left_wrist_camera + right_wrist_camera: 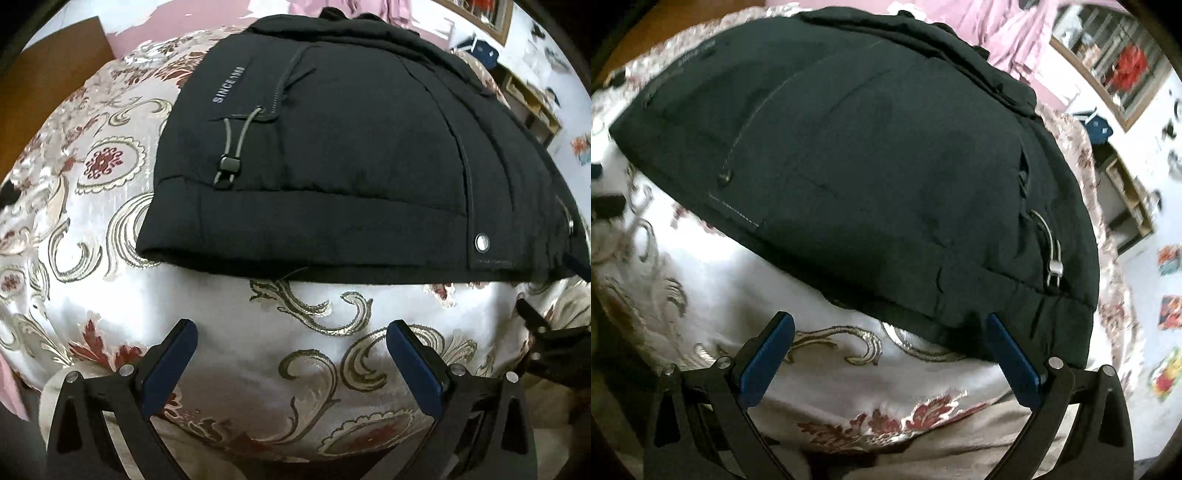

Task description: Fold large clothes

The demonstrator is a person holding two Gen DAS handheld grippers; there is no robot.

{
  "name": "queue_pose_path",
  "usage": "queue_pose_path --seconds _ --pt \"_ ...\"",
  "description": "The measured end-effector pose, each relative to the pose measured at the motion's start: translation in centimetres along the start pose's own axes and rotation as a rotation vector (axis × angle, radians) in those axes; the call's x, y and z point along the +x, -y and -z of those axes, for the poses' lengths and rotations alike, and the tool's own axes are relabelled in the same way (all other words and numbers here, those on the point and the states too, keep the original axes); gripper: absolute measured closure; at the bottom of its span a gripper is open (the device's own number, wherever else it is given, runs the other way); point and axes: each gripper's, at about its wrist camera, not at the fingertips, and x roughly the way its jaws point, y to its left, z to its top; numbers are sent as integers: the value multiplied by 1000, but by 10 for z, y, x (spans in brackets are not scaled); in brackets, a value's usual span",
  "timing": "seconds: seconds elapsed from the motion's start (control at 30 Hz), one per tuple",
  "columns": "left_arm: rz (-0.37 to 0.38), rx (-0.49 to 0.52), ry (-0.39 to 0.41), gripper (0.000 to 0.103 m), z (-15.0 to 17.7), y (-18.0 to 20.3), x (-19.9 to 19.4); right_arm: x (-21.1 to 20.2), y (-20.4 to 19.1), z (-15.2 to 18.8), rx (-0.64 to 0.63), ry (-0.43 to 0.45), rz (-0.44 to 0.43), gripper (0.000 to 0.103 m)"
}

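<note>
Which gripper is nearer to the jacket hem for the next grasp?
Probably the right gripper: it is open, and its fingertip nearly meets the hem of the jacket. The left gripper, also open, has bare bedspread between it and the hem.

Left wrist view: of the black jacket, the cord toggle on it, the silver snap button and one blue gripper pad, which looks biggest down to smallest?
1. Black jacket, by far.
2. Blue gripper pad, though it sits nearest the camera, so it looks inflated.
3. Cord toggle and silver snap button look about alike; I won't rank them.
</note>
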Motion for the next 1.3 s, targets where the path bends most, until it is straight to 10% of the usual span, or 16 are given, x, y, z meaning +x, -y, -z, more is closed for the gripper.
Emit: queue_pose_path --seconds 0.53,1.3 --pt "-78 176 230 0 9 39 -30 -29 -1 -2 53 212 80 2" --pt "-182 477 293 0 21 91 -11 -18 44 8 180 383 -10 2"
